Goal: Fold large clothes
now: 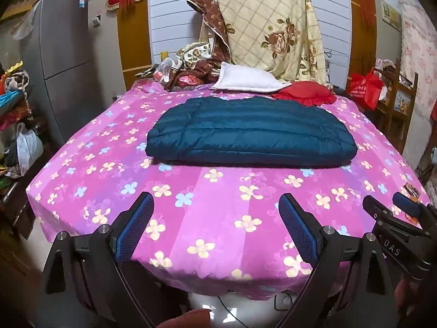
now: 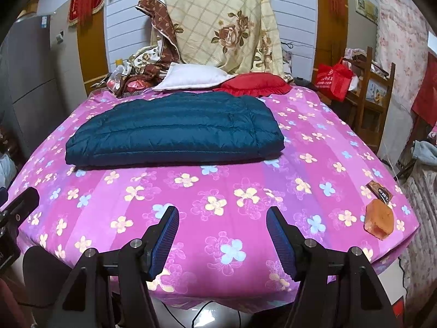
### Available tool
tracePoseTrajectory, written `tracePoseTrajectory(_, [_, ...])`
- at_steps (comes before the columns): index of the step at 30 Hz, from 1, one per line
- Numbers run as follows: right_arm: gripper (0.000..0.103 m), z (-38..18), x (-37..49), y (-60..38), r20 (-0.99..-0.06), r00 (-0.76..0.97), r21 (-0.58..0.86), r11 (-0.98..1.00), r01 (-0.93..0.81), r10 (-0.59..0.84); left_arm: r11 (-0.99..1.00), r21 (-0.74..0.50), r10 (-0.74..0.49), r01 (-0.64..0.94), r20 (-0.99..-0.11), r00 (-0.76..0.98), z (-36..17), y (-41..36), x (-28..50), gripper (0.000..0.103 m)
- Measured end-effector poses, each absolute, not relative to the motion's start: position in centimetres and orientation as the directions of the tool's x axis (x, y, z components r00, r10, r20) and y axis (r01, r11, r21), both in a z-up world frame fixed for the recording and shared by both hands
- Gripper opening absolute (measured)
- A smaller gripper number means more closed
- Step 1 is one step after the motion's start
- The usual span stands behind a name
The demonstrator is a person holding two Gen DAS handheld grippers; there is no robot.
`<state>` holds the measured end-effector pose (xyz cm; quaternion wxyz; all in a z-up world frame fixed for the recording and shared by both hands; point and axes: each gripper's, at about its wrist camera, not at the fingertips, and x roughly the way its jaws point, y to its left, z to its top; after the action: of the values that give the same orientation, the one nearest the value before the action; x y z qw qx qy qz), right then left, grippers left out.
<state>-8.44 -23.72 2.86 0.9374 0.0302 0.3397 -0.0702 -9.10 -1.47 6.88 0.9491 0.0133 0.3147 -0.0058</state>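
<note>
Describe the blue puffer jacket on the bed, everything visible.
The blue puffer jacket is dark teal, quilted in horizontal channels, with a slightly shiny padded shell. It lies folded into a flat, layered rectangle on the pink flowered sheet, mid-bed. Its far edge sits close to the red cushion; contact is unclear. Neither gripper touches it.

A pink flowered bed sheet point(image 1: 207, 213) covered the bed. At its far end lay a white pillow point(image 1: 245, 80) and, just beside it, a red cushion point(image 1: 306, 93), below a hanging cream rose-patterned quilt point(image 1: 267, 22). A grey refrigerator point(image 1: 65, 63) stood left; a red bag point(image 2: 334, 79) sat on a wooden chair point(image 2: 374, 95) right. An orange block point(image 2: 379, 221) rested near the bed's right corner.
</note>
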Motion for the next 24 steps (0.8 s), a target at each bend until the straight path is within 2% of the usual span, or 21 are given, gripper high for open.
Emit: tracePoseTrajectory(24, [0.064, 1.6, -7.5, -24.0, -0.673, 0.727, -0.003, 0.984, 0.179, -0.134, 0.999, 0.015, -0.022, 0.042, -0.651, 0.759, 5.5, -1.7, -8.3, 0.093])
